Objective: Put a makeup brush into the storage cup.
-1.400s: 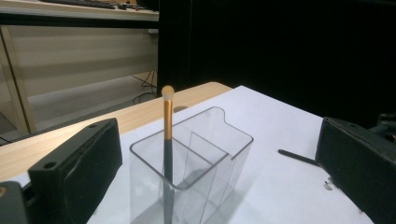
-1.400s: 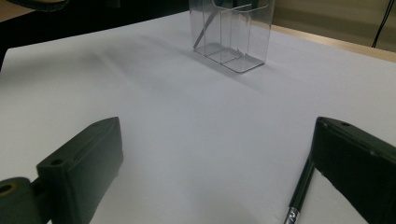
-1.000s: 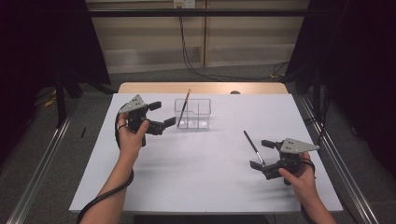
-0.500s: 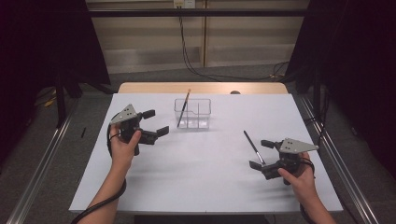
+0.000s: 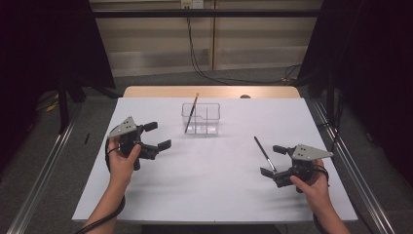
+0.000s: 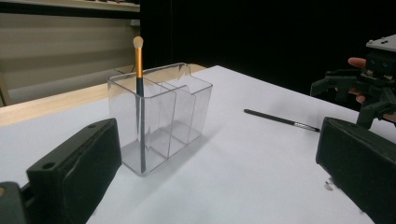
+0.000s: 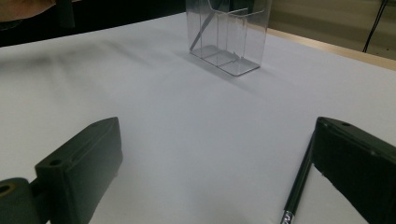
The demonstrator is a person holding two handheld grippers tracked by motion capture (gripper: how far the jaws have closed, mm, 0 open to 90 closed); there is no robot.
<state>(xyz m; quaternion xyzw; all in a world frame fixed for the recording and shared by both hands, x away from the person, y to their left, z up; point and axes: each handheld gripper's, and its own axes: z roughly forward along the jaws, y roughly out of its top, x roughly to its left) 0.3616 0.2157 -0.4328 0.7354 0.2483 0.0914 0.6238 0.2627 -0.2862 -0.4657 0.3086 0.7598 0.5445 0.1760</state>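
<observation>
1. Both grippers are sitting released, jaws spread wide with nothing between them: the left gripper [image 5: 155, 135] is hovering near the desk's left edge, and the right gripper [image 5: 273, 160] is hovering near the right edge, toward the near right corner.
2. One black brush [image 5: 264, 154] is lying flat on the white desk [image 5: 214, 195] near the right edge, its near end running between the right gripper's spread jaws.
3. From the right gripper view, that black brush [image 7: 299, 182] is lying just beside the inner face of the jaw at the right of that view; whether it is touching that jaw I cannot tell.
4. Toward the middle of the far edge a clear box [image 5: 201, 118] is standing upright, divided into compartments.
5. Another brush [image 5: 191, 112], with an orange band and a pale tip, is leaning in the left compartment of the clear box, its tip sticking out above the rim and tilting toward the far edge.
6. From the left gripper view, the clear box [image 6: 161, 116] is standing between the spread jaws farther off, and the orange-banded brush [image 6: 138, 88] is rising in its nearest compartment.
7. That same view is showing the black brush [image 6: 280, 120] lying well apart from the box, with the right gripper [image 6: 369, 88] beyond it.
8. The person's left hand [image 5: 122, 155] and right hand [image 5: 311, 187] are each wrapping a gripper's handle.
</observation>
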